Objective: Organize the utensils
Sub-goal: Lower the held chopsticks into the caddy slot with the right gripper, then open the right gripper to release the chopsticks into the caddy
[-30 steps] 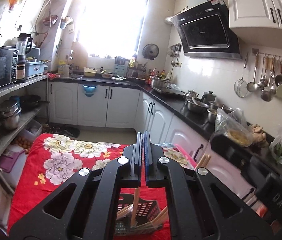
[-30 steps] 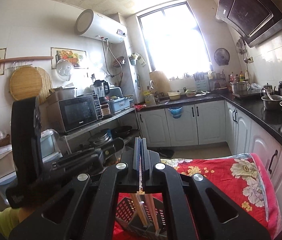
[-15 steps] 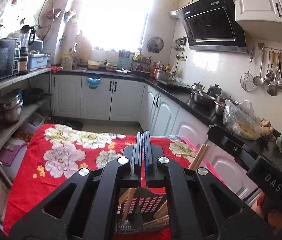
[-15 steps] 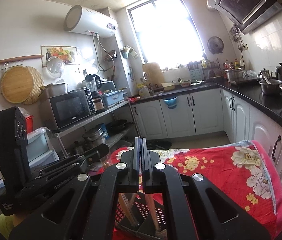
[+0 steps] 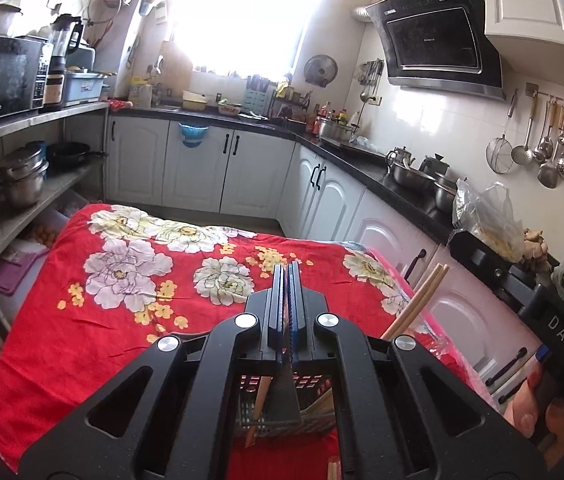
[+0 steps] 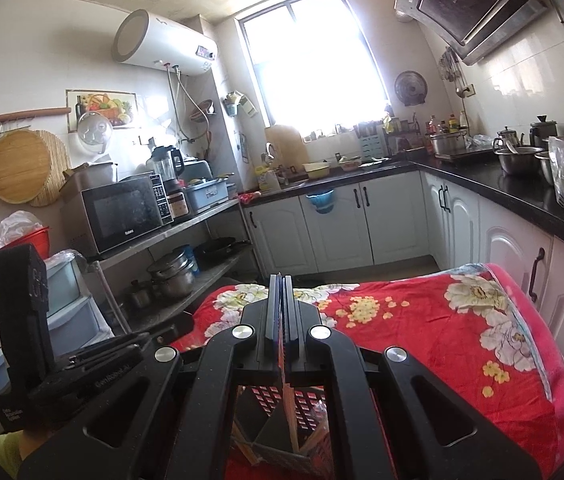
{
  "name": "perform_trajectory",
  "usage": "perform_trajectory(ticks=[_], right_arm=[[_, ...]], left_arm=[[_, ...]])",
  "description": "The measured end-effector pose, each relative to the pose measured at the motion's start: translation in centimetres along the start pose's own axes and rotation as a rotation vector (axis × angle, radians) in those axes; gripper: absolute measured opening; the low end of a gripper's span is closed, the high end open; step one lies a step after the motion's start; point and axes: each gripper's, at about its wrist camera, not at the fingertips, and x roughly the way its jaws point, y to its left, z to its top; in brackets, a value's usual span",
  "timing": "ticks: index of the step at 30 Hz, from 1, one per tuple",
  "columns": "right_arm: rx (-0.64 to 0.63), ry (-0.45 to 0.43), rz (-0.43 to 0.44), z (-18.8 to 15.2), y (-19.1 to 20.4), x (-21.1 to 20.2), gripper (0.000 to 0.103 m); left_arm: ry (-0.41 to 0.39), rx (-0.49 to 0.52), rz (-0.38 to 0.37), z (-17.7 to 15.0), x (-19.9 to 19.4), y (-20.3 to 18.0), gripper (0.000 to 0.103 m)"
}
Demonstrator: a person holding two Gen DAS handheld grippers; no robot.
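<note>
Both pairs of tongs, the left gripper [image 5: 286, 276] and right gripper [image 6: 280, 286], were closed and empty. A slotted basket [image 5: 272, 404] holding chopsticks [image 5: 417, 304], seemingly wooden, sat low in frame on the red floral cloth [image 5: 122, 320].

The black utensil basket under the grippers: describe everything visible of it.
The black utensil basket is dark perforated plastic with a solid divider splitting it into compartments. It rests on the red floral cloth, mostly hidden by the gripper frame. Wooden chopsticks lean out of it, more lie inside. Its grid wall also shows in the right wrist view.
</note>
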Motion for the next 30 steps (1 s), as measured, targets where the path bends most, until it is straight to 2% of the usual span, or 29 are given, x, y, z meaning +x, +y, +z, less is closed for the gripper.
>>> perform_trajectory(ticks=[11, 26, 30], right_arm=[[0.014, 0.012, -0.034, -1.8, -0.3, -0.7, 0.002], [0.013, 0.02, -0.08, -2.7, -0.6, -2.8, 0.003], [0.022, 0.022, -0.078, -2.9, -0.4, -3.4, 0.02]], left_arm=[[-0.015, 0.015, 0.003, -0.6, -0.9, -0.4, 0.001], [-0.037, -0.033, 0.004, -1.0, -2.1, 0.9, 0.004], [-0.034, -0.04, 0.003, -1.1, -2.3, 1.1, 0.009]])
